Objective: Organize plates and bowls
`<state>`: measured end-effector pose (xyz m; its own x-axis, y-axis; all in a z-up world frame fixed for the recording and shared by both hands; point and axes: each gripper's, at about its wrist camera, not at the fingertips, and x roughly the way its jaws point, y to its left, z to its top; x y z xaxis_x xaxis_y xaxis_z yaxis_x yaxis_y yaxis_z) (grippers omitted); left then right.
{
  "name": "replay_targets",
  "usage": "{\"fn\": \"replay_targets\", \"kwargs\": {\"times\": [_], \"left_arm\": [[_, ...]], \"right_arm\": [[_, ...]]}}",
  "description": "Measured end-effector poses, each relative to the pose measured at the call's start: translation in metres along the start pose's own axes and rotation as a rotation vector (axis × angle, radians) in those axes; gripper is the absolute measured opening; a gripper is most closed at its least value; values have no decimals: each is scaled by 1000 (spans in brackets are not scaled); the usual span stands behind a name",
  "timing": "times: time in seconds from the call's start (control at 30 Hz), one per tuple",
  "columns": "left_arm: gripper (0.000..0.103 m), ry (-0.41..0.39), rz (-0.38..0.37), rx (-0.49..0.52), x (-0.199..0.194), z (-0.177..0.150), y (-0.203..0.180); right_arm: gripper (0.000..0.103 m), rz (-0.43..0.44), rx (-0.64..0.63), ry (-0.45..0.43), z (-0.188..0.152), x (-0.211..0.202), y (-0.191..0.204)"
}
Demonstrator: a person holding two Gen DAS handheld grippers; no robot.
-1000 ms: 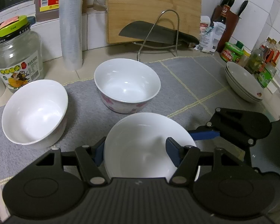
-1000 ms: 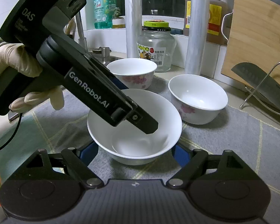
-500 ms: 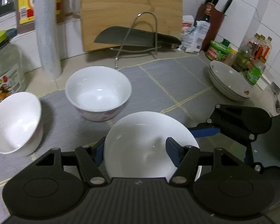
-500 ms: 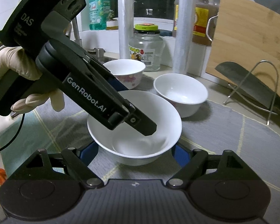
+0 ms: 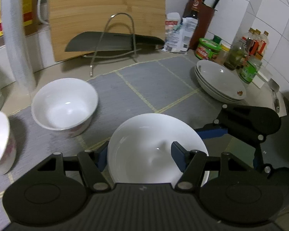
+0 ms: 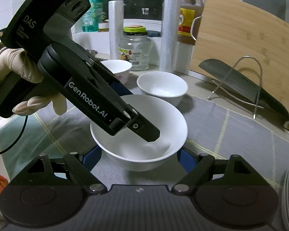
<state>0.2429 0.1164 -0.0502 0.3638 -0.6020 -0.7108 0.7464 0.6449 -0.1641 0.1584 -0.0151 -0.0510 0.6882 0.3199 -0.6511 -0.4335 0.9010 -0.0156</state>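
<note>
White bowl (image 5: 144, 146), held above the grey mat (image 5: 160, 84) on the table (image 5: 54, 73). Left hand-held gripper (image 5: 138, 158): closed on the bowl's near wall, one blue finger inside the bowl, the other outside against the rim. Right hand-held gripper (image 6: 139, 157): jaws part-way open, a blue finger at each side of the bowl's lower wall; whether the pads press on it cannot be told. In the right wrist view, a gloved hand (image 6: 19, 73) holds the left hand-held gripper's body, whose tip reaches into the bowl. On the mat behind: a second white bowl (image 5: 64, 105); a third bowl (image 5: 0, 142) at the left edge. Stacked plates (image 5: 220, 81) lie at the mat's far right corner, beside jars and bottles (image 5: 239, 52). Against the wall: a wooden cutting board (image 5: 107, 17), with a cleaver (image 5: 113, 41) resting in a wire rack (image 5: 113, 44).
</note>
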Motion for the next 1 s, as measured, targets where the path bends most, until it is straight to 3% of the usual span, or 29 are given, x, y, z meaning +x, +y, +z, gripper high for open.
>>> {"fn": "replay_targets", "kwargs": {"times": [0.6, 1.0], "left_arm": [[65, 15, -93, 42, 42, 21, -39], [66, 15, -95, 51, 58, 24, -42]], "right_arm": [[89, -82, 54, 33, -29, -24, -36], [89, -103, 66, 62, -39, -14, -46]]}}
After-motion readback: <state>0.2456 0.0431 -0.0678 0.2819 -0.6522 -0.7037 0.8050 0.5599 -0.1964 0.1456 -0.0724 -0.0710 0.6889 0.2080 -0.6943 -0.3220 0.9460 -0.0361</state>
